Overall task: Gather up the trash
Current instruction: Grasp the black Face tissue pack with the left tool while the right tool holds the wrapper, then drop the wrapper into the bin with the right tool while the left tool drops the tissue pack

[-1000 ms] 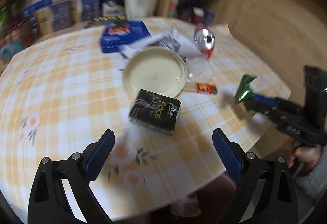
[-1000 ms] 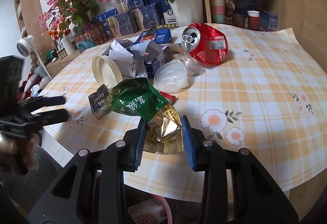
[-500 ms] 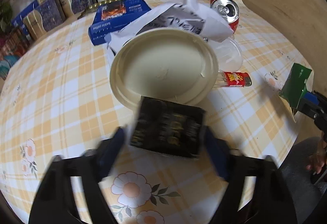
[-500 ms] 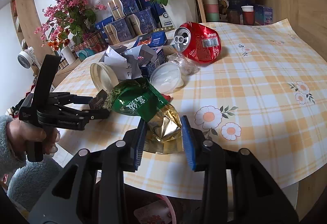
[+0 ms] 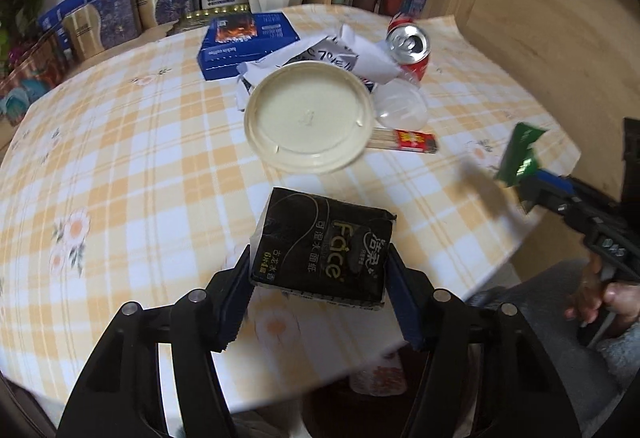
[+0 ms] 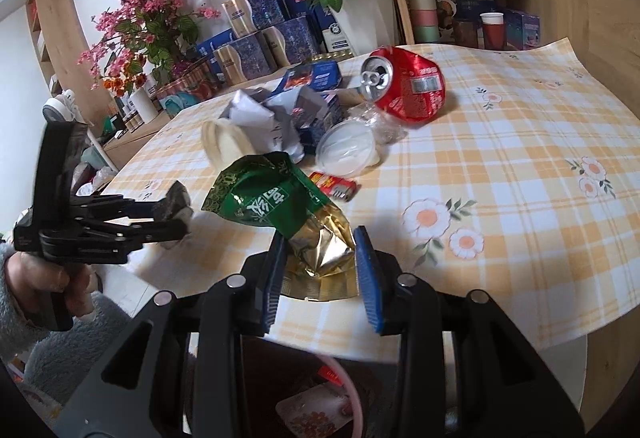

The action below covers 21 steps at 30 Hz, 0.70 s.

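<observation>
Left gripper (image 5: 320, 278) jaws closing on the black tissue pack (image 5: 324, 244) at the counter's (image 5: 120, 158) near edge, right gripper (image 6: 320, 258) jaws clamped on the green-gold snack bag (image 6: 280, 210) over that same edge — beyond them a cream lid (image 5: 310, 118), crumpled paper (image 5: 340, 54) and a red can (image 5: 410, 46) toward the far edge.

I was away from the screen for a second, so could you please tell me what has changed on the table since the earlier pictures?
The left tool came in over the black tissue pack, with its jaws wide at first. They are now closing on it, the pads against its sides. The right tool kept its grip on the green and gold wrapper. The cream lid, the red can and the crumpled paper stayed put.
</observation>
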{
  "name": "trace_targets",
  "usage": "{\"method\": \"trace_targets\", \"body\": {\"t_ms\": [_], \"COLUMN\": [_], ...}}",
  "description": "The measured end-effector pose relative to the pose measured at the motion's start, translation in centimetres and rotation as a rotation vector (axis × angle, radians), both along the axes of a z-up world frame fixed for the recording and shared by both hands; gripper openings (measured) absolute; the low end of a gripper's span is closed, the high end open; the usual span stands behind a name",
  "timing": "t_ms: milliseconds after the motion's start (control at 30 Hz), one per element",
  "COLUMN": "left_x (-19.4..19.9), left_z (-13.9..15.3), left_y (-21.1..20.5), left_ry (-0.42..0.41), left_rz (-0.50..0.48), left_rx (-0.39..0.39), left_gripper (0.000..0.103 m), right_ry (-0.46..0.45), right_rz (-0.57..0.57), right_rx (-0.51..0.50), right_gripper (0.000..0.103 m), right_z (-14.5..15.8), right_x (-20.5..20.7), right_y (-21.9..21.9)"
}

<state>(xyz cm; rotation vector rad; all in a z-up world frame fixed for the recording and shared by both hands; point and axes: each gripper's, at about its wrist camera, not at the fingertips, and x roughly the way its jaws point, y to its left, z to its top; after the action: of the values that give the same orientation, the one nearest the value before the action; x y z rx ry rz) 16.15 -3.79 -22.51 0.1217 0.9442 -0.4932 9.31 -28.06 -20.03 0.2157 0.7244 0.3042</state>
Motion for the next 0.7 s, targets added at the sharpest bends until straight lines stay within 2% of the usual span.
{"method": "trace_targets", "body": {"t_ms": [200, 333, 400, 467, 567, 700], "left_x": [-5.3, -9.1, -10.7, -11.6, -12.1, -12.2], "left_z": [1.5, 1.7, 1.5, 1.3, 0.8, 0.2], "left_y": [1.9, 3.7, 4.5, 5.2, 6.1, 6.3], "left_ry": [-0.030, -0.022, -0.039, -0.048, -0.040, -0.024], "left_rz": [0.024, 0.016, 0.015, 0.027, 0.059, 0.054], "left_rx": [-0.089, -0.176, -0.163, -0.160, -0.210, -0.223], "left_gripper": [0.061, 0.061, 0.061, 0.061, 0.061, 0.061], "right_ry": [0.052, 0.086, 0.117, 0.158, 0.212, 0.289], "right_rz": [0.048, 0.096, 0.123, 0.151, 0.174, 0.184], "right_rx": [-0.006, -0.035, -0.048, -0.075, -0.114, -0.167], "right_gripper": [0.036, 0.036, 0.036, 0.036, 0.036, 0.036], "right_z": [-0.5, -1.2, -1.9, -2.9, -4.5, -6.7], "right_x": [-2.9, -4.7, -5.4, -5.8, -6.1, -5.9], "right_y": [2.3, 4.4, 5.4, 6.5, 7.9, 8.9]}}
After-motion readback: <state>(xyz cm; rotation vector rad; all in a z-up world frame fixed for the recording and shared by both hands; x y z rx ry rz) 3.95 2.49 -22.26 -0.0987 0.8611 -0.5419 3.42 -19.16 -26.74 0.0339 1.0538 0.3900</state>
